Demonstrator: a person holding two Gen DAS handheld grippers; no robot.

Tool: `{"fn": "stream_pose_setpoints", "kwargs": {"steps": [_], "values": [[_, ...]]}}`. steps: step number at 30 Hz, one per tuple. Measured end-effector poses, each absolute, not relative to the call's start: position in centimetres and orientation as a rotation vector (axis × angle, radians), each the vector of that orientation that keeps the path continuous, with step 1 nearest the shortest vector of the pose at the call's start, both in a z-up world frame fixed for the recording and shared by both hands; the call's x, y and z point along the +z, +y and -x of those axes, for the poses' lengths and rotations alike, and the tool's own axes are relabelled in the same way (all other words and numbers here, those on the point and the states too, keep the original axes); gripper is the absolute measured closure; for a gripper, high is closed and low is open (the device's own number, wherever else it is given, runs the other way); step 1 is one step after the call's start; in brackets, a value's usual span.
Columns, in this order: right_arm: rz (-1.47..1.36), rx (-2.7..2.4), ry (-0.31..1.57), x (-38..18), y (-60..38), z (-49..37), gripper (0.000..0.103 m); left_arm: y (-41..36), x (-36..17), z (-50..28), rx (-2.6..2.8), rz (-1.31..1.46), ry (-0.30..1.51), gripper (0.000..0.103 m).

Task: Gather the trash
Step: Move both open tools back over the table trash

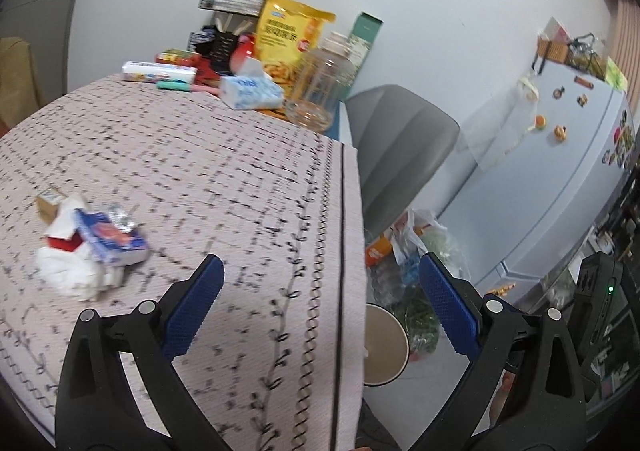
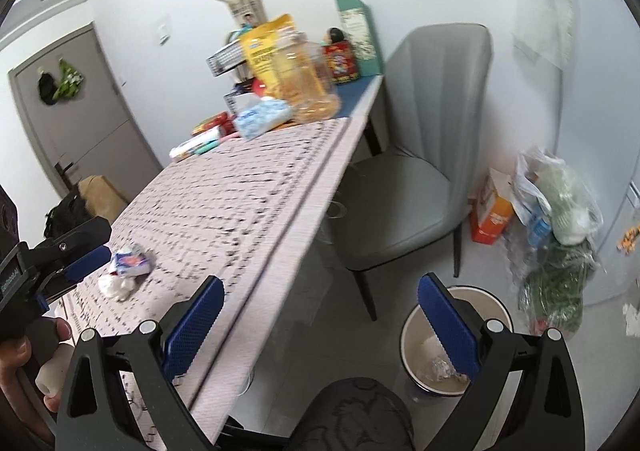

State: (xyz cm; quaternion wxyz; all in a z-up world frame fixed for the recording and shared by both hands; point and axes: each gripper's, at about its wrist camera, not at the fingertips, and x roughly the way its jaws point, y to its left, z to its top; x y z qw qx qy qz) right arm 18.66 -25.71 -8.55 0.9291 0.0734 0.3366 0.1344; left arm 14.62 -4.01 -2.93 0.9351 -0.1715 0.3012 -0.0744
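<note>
A pile of trash lies on the patterned tablecloth (image 1: 200, 171): crumpled white tissue (image 1: 72, 271), a blue and white wrapper (image 1: 114, 239) and a small tan carton (image 1: 50, 203). The pile also shows in the right wrist view (image 2: 126, 267). My left gripper (image 1: 320, 271) is open and empty, over the table's right edge, to the right of the pile. My right gripper (image 2: 320, 291) is open and empty, beyond the table edge above the floor. A round trash bin (image 2: 420, 351) stands on the floor under its right finger, with some trash inside. The bin also shows in the left wrist view (image 1: 384, 343).
Snack bags, a clear jar (image 1: 324, 79), a tissue pack (image 1: 248, 91) and boxes crowd the table's far end. A grey chair (image 2: 408, 171) stands by the table. Plastic bags (image 2: 556, 211) and an orange box (image 2: 492, 211) sit on the floor by a white fridge (image 1: 560, 171).
</note>
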Motion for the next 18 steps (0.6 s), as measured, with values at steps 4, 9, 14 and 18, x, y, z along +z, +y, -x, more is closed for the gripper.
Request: {"fn": "stream_pose_setpoints", "kwargs": {"steps": [4,9,14,18], "values": [[-0.126,0.313,0.683,-8.2,-23.3,-18.2,0.008,-2.0,-2.7,-12.8,-0.122,0.359,0.599,0.006],[-0.1,0.358,0.677,-8.0,-20.7,-17.6,0.008,0.5,-2.7,-10.8,-0.077,0.375,0.586,0.006],[-0.077,0.414,0.66,-7.8,-18.2,-17.1,0.008,2.7,-2.9,-9.2,-0.042,0.398,0.575,0.006],[-0.054,0.446,0.637,-7.4,-16.5,-16.6,0.008,4.0,-3.3,-8.2,-0.025,0.416,0.57,0.006]]}}
